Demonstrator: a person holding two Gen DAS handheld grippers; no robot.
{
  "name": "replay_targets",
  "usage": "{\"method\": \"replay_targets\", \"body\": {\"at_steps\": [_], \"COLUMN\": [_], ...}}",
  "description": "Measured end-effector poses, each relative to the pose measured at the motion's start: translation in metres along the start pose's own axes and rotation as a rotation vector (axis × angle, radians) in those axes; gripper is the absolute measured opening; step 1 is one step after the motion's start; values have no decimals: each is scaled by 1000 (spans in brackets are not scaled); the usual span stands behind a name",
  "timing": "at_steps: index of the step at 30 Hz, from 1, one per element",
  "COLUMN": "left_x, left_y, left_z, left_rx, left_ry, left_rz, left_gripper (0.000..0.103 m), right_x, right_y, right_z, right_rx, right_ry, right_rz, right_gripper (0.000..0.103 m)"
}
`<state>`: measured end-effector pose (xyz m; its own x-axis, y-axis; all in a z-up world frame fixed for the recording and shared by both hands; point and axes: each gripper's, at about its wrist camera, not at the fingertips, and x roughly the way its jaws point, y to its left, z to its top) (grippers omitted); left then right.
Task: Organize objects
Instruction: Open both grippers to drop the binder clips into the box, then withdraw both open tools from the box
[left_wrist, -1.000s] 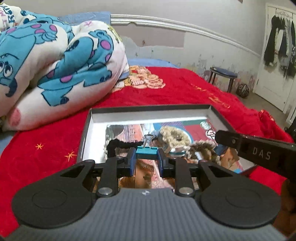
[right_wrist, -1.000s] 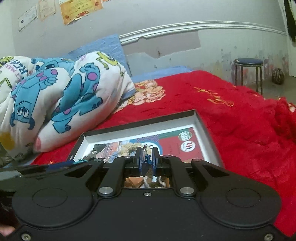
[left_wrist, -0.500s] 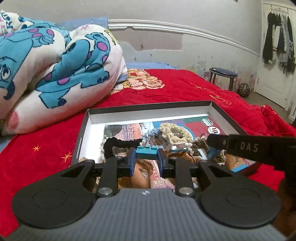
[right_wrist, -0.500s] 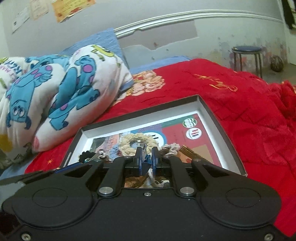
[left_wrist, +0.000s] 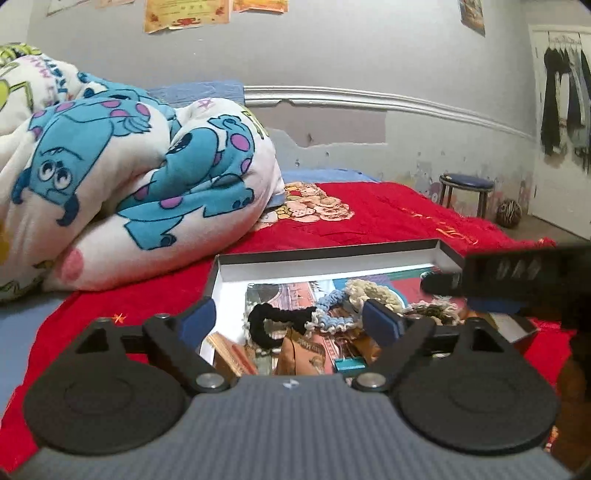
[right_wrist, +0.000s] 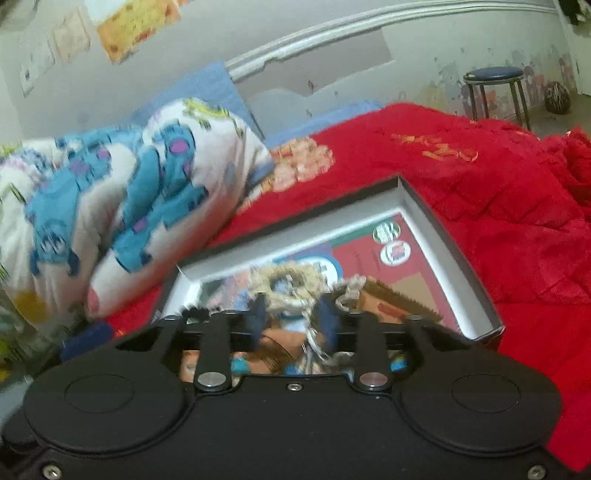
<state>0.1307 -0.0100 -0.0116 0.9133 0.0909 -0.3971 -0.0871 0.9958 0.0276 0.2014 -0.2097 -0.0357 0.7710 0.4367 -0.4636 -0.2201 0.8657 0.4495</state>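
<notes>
A shallow black box (left_wrist: 325, 248) with a white inside lies on the red bedspread; it also shows in the right wrist view (right_wrist: 443, 240). It holds a black scrunchie (left_wrist: 273, 320), a blue and cream scrunchie (left_wrist: 332, 306), a cream scrunchie (left_wrist: 373, 291), a teal binder clip (left_wrist: 349, 364) and brown pouches. My left gripper (left_wrist: 290, 319) is open and empty above the box's near side. My right gripper (right_wrist: 293, 321) is open over the box, blurred; it shows from the side in the left wrist view (left_wrist: 517, 277).
A bundled monster-print blanket (left_wrist: 122, 184) lies left of the box. The red bedspread (right_wrist: 498, 192) stretches right and behind. A blue-topped stool (left_wrist: 466, 192) and a striped ball (left_wrist: 509, 220) stand by the far wall.
My left gripper opened and let the teal binder clip drop into the box, then lifted back. My right gripper also opened from nearly shut and swung, tilting its view.
</notes>
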Motion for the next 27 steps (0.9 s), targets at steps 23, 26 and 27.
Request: {"method": "replay_targets", "body": {"at_steps": [23,26,27], "left_x": [-27,-20,-17], "left_y": [5,3,2], "left_z": [-64,-71,-74], "left_rx": [-96,-84,-80], "left_ry": [242,284,304], "left_rz": [64,45,36], "left_gripper": [103,103,103], "right_x": [-59,-47,-40], "right_y": [-7,-2,-2], "right_z": [-88,-95,-97], "right_rx": [-205,-327,-345], "right_ry": [96,111,149], "right_rz": [-278,-320,-330], "right_gripper": [103,103,103]}}
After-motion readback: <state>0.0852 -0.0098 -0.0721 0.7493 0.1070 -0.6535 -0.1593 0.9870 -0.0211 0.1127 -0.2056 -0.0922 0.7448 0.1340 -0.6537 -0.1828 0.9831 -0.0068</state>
